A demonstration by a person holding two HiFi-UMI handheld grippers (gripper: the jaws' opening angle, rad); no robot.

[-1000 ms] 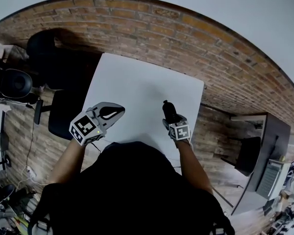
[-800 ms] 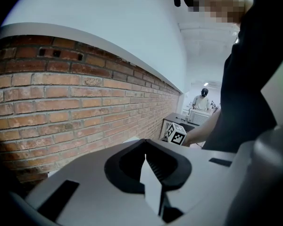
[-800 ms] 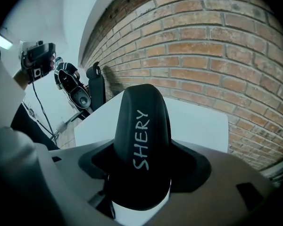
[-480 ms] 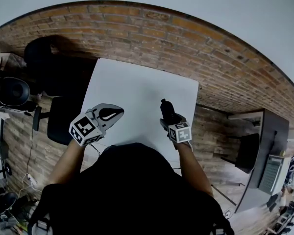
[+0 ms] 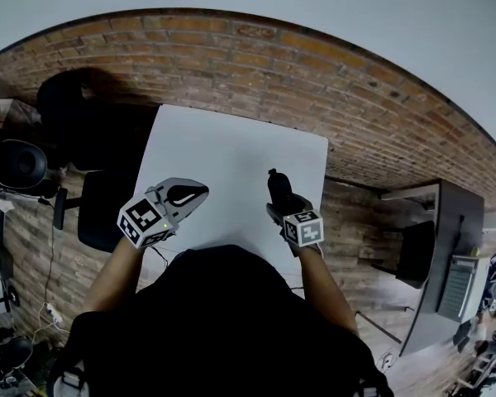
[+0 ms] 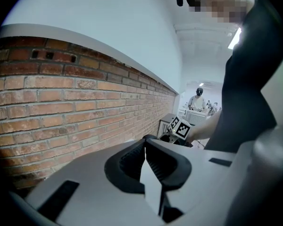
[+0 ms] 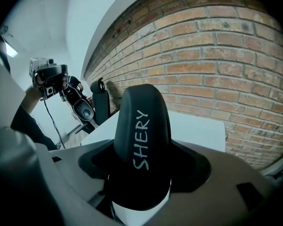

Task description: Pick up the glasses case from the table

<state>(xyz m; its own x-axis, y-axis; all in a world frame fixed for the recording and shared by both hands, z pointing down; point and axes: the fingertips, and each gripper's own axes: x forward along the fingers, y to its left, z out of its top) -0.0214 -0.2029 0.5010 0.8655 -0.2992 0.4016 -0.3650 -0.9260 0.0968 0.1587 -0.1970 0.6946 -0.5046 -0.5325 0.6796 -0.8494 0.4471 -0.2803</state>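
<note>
The white-and-grey left gripper [image 5: 192, 193] was held out ahead on the bare left forearm [image 5: 116, 275], its jaws closed together with nothing between them. The matching right gripper [image 5: 281, 205], on the bare right forearm [image 5: 321, 281], pointed downward, its jaws clamped on a black hard-shell glasses case [image 7: 141, 126].

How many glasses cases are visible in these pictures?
1. The black glasses case is clamped in the jaws of the right gripper, over the white table. No other shows on the table.
</note>
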